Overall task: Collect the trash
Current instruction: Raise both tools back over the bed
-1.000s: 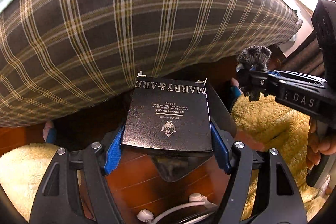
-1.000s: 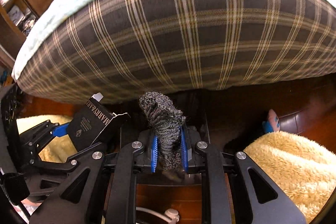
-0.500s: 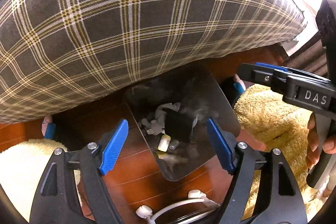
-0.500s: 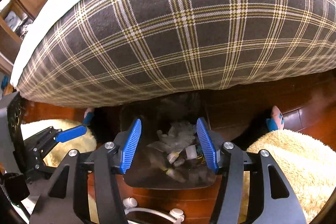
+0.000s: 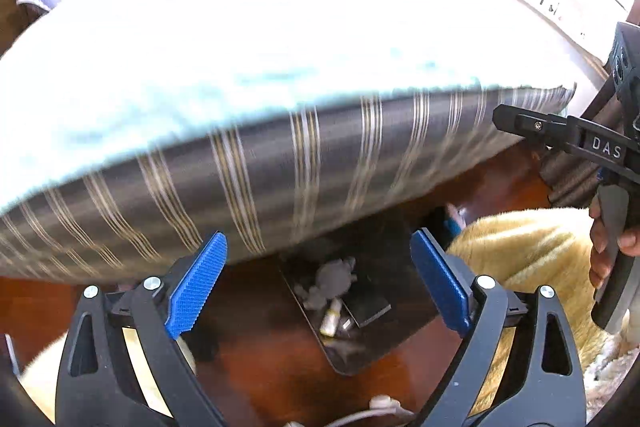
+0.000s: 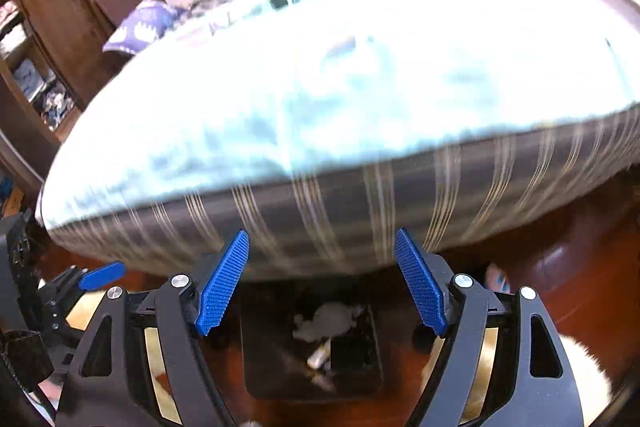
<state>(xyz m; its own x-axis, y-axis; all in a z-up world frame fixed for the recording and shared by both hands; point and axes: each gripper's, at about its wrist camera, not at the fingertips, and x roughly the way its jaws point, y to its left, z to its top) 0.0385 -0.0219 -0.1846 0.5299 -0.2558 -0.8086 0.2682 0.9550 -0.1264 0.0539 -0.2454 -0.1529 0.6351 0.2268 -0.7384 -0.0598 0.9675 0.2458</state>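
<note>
While both views are smearing with motion blur, the left gripper point(image 5: 318, 281) is hanging above the dark translucent plastic trash bin point(image 5: 400, 341) with its blue ribbed pads point(image 5: 196, 285) spread wide and its jaws opening; nothing is sitting between them. The right gripper point(image 6: 320, 281) is doing likewise over the same bin, jaws opening, blue pads apart and empty.

Down in the bin, several items are lying together: a flat black carton point(image 5: 370, 309), a grey crumpled wad point(image 5: 330, 281) (too blurred to tell whether cloth or paper), and a small pale yellow tube point(image 5: 332, 317). The carton is touching the tube on its right in the left view. The bin is standing on the reddish-brown wooden floor point(image 5: 256, 355), tucked against the edge of the bed.

The bed's brown plaid side panel point(image 5: 280, 179) is filling the middle of both views, with a pale blue sheet point(image 5: 240, 47) on top. A cream shaggy rug point(image 5: 532, 251) is lying just right of the bin. At the right edge of the left view, a hand point(image 5: 610, 247) is gripping the right gripper's handle. A white cable point(image 5: 360, 415) is trailing along the floor near the bottom edge.
</note>
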